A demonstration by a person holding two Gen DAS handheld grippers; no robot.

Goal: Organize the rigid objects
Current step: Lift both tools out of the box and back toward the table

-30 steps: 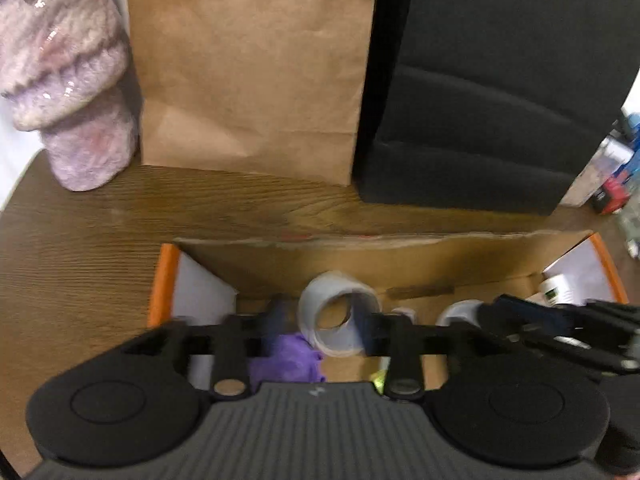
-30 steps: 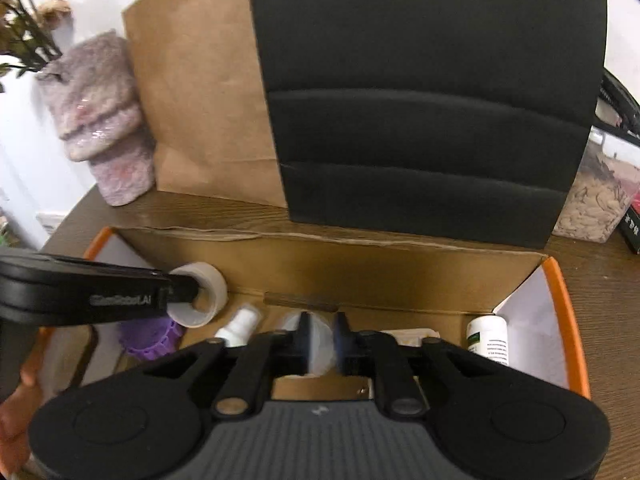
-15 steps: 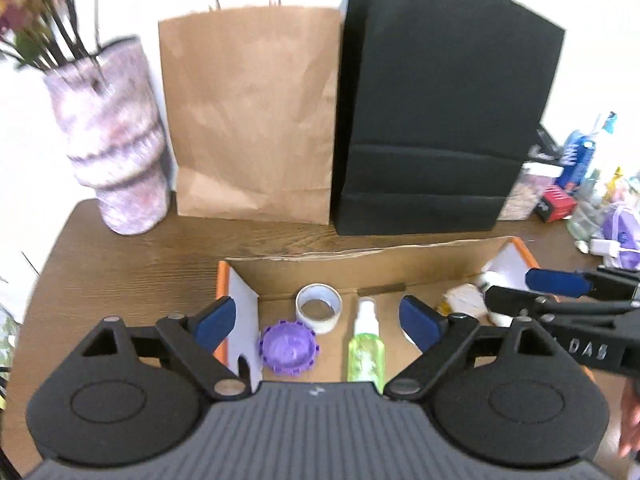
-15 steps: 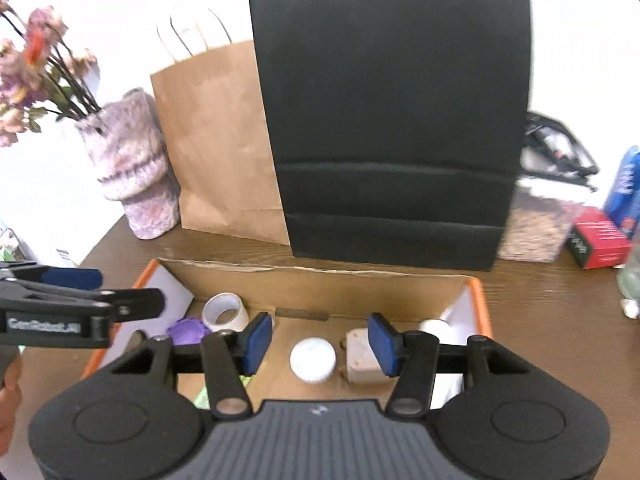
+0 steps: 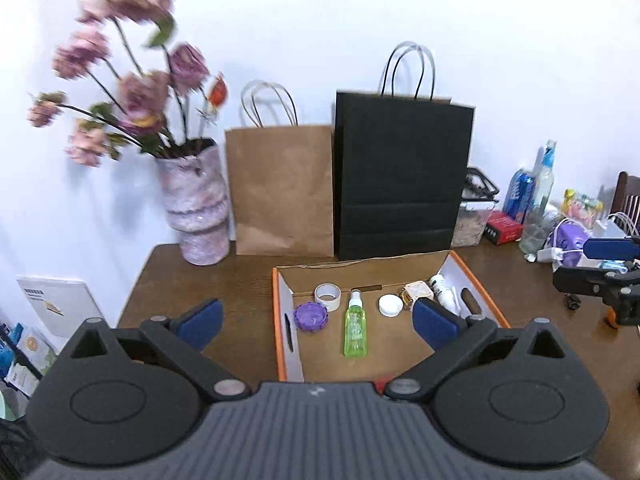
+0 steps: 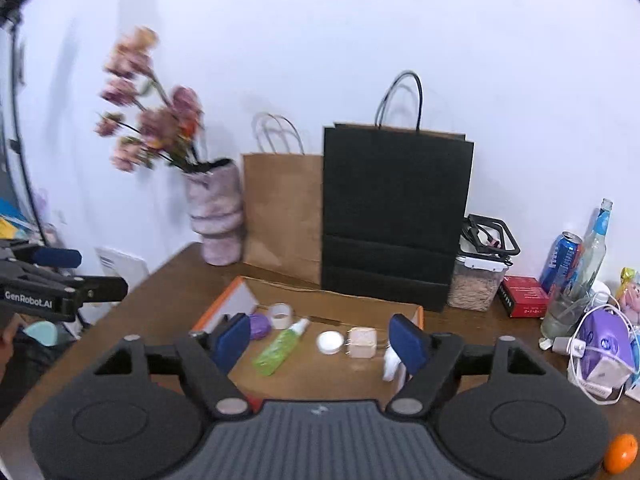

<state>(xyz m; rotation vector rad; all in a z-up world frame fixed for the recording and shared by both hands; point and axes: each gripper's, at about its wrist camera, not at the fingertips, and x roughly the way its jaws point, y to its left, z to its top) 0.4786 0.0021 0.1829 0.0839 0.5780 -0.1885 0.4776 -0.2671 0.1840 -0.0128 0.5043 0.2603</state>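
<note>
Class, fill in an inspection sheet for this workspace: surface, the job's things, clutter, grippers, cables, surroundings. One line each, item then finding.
Surface: brown wooden table, box open on it.
Job's things: in the box lie a tape roll, purple lid, green spray bottle, white cap, beige cube and white bottle.
Clutter: at the table's right, a can, glass bottle, red box, orange.
Grippers: left gripper and right gripper open, nothing between the fingers; jaws have just been opening.
Cables: white cable around a purple pack.
Surroundings: vase, brown bag, black bag, white wall.
</note>
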